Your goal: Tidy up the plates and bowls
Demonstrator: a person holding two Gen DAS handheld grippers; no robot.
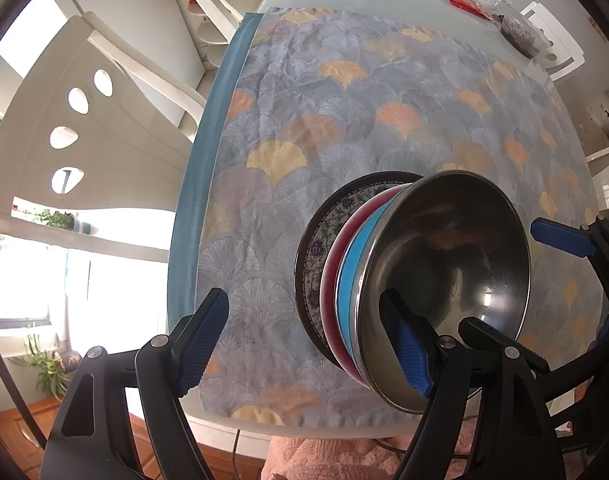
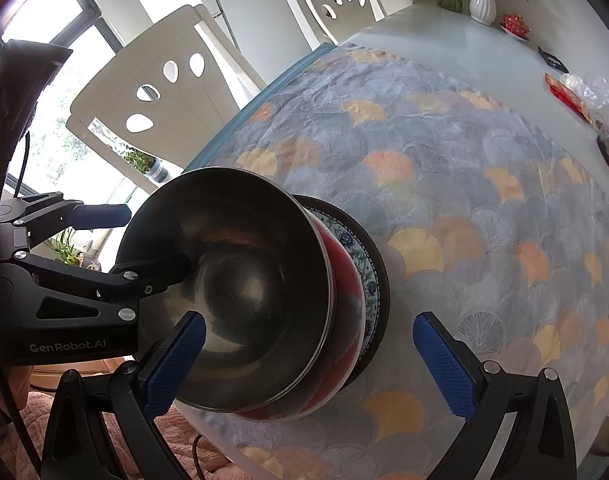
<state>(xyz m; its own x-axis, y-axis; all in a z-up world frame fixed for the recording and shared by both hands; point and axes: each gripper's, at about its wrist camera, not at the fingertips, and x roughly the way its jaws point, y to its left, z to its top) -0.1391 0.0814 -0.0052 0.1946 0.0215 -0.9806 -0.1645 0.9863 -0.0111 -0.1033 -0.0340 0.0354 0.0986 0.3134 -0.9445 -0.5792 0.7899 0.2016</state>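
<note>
Here both claws stand open: the left gripper [image 1: 308, 344] and the right gripper [image 2: 310, 364] each straddle the stack's edge, one finger over the steel bowl [image 2: 232, 292]. "GenRobot.AI" reads on the left tool's body. Steel bowl, holding nothing, sits in a red bowl [image 2: 342, 280] on a patterned plate [image 2: 366, 268], near the tablecloth [image 2: 464, 168] corner.

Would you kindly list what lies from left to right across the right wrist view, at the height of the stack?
Left gripper → steel bowl → red bowl → patterned plate → dark plate → fan-patterned cloth.
</note>
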